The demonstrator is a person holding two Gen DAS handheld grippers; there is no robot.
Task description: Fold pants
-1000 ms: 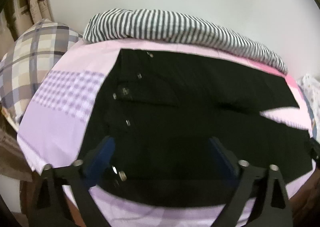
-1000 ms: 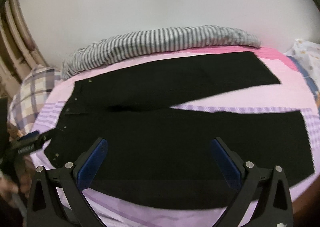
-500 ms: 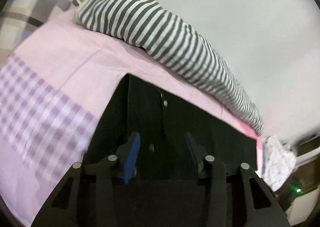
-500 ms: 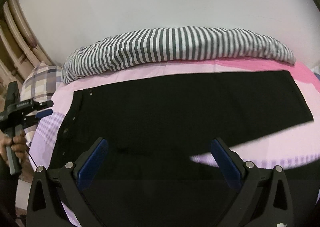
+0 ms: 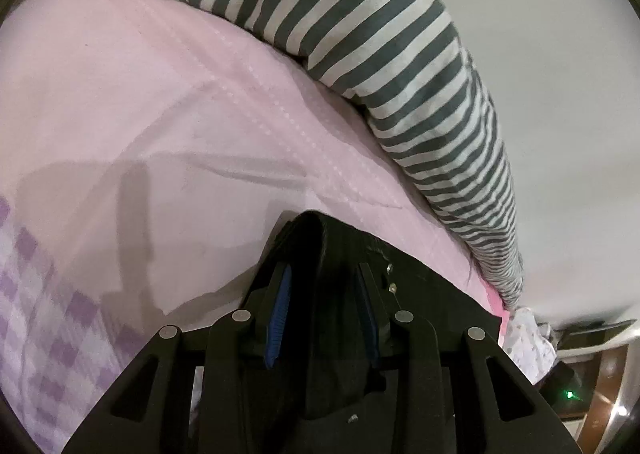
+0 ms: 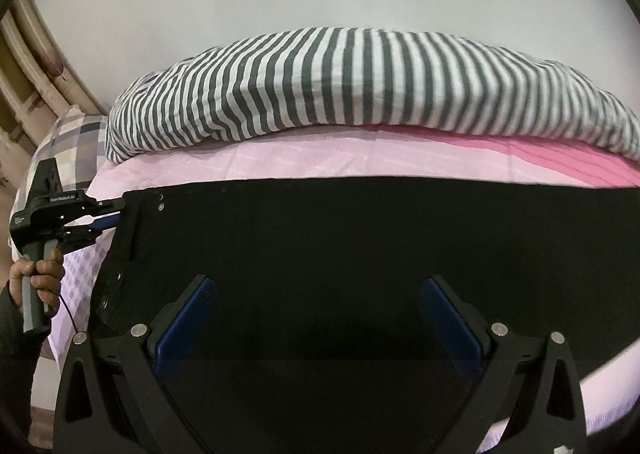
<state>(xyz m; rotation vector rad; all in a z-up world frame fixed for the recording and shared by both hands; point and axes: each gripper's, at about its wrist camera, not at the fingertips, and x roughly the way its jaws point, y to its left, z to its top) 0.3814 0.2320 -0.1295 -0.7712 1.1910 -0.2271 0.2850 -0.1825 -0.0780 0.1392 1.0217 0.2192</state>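
Note:
Black pants [image 6: 360,254] lie flat across the pink bed sheet [image 6: 280,158], waist to the left. My left gripper [image 5: 323,268] is at the far waist corner of the pants [image 5: 432,294]. Its jaws are closing, and the corner is bunched up in a ridge between the blue pads. The right wrist view shows that same left gripper [image 6: 114,214] at the waistband, held by a hand [image 6: 44,274]. My right gripper [image 6: 318,286] hovers over the middle of the pants, wide open with nothing between its fingers.
A grey-and-white striped duvet [image 6: 360,86] is heaped along the wall behind the pants. A plaid pillow [image 6: 76,142] and a wooden headboard [image 6: 36,54] are at the left. A floral cloth [image 5: 528,334] and a device with a green light [image 5: 570,406] sit beyond the bed's right end.
My left gripper moved from over the waist to its far corner, rolled, and narrowed from wide open onto the fabric. My right gripper moved farther across the pants toward the striped duvet, still open.

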